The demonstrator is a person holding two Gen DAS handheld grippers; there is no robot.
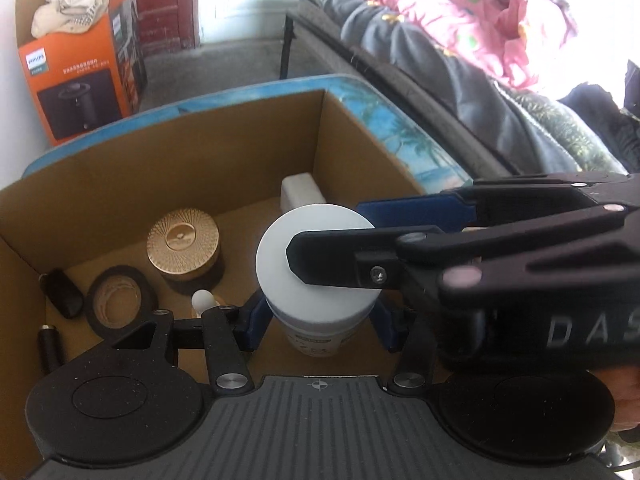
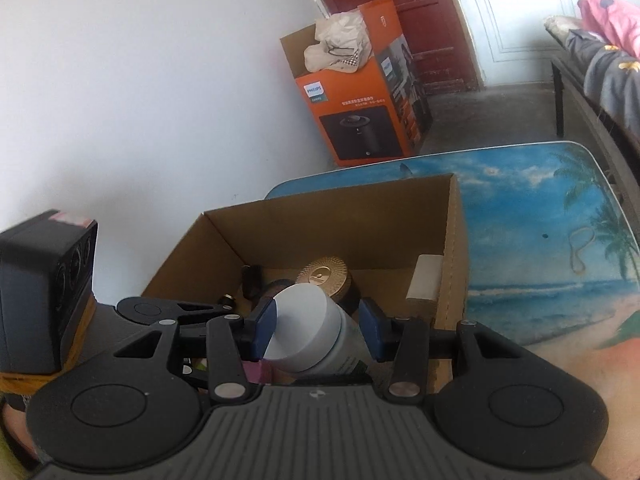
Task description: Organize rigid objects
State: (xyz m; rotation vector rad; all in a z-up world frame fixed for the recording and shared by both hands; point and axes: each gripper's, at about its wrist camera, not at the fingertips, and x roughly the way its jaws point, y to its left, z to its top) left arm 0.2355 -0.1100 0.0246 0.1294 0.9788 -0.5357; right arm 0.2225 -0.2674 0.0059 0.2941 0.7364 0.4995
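From the left wrist camera, the left gripper (image 1: 318, 322) has its blue pads (image 1: 256, 322) pressed against both sides of a white bottle (image 1: 316, 280), just below its round white cap. The bottle stands upright over the open cardboard box (image 1: 120, 196), which sits on a table (image 1: 404, 136) printed with a beach scene. The right gripper (image 1: 362, 236) reaches in from the right; one black finger lies across the cap and the other, blue-padded, sits behind it, so its jaws straddle the cap, clamped on it. Inside the box lie a gold-lidded jar (image 1: 183, 246), a roll of black tape (image 1: 120, 300), a small black object (image 1: 64, 294) by the left wall and a white block (image 1: 302, 192) in the far corner. An orange carton (image 1: 80, 76) stands against the wall beyond.

From the right wrist camera, the right gripper (image 2: 316, 326) frames the same white bottle (image 2: 308, 332), tilted here. Its left pad touches the cap, while its right pad sits just beside the body; I cannot tell whether that side presses. The box (image 2: 320, 216) lies just ahead with the gold-lidded jar (image 2: 322, 276) and the white block (image 2: 426, 276) inside. The table (image 2: 540, 240) spreads to the right, and the orange carton (image 2: 360, 108) stands against the white wall.
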